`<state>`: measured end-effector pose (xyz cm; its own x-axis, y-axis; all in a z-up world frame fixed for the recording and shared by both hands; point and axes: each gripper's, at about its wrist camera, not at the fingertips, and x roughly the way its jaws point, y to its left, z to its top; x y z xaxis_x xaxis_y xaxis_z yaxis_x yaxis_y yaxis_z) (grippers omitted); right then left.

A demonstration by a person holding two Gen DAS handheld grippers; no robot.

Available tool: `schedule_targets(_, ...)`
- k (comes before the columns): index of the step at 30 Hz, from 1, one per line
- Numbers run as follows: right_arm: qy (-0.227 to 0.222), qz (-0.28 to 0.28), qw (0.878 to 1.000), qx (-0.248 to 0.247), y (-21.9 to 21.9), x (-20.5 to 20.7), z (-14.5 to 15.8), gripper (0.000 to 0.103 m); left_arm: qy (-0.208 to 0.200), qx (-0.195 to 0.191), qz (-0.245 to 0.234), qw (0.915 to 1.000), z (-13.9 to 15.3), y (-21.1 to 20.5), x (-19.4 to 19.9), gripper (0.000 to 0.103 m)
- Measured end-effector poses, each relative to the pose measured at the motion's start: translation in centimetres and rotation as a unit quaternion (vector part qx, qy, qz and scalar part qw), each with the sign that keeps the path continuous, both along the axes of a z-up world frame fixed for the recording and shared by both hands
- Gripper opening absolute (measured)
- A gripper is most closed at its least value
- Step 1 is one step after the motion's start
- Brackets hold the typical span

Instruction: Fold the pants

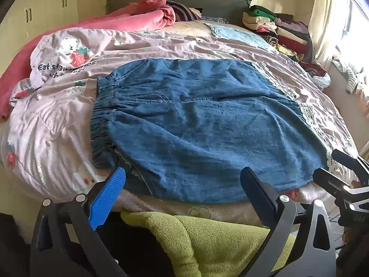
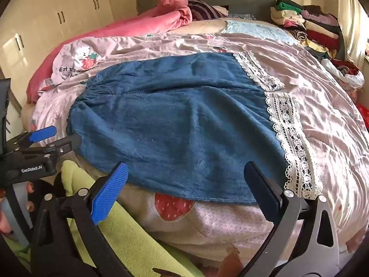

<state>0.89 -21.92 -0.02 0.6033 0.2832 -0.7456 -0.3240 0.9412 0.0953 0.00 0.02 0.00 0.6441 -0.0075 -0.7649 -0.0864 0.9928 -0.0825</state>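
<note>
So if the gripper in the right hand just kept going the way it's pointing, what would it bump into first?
Most likely the blue denim pants. The right gripper, jaws open and empty, points down at their near edge on the pink bedspread. Depth is unclear, so it might meet the bed edge just below.

You have open air over the near edge of the bed [image 2: 230, 221], and nothing stands on the pants [image 1: 196, 127]. To your right, the stacked clothes [image 1: 283, 30] crowd the far corner. The pink blanket [image 1: 143, 16] blocks the far left, probably bunched high.
</note>
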Motion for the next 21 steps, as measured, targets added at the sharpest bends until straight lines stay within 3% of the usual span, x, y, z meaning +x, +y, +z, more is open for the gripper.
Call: schedule_targets(21, -0.020, 0.010, 1.000, -0.013, 0.9, -0.5, 0.7, 0.095, -0.002, 0.004, 0.001, 1.0000, 0.2, 0.0, 0.0, 0.099)
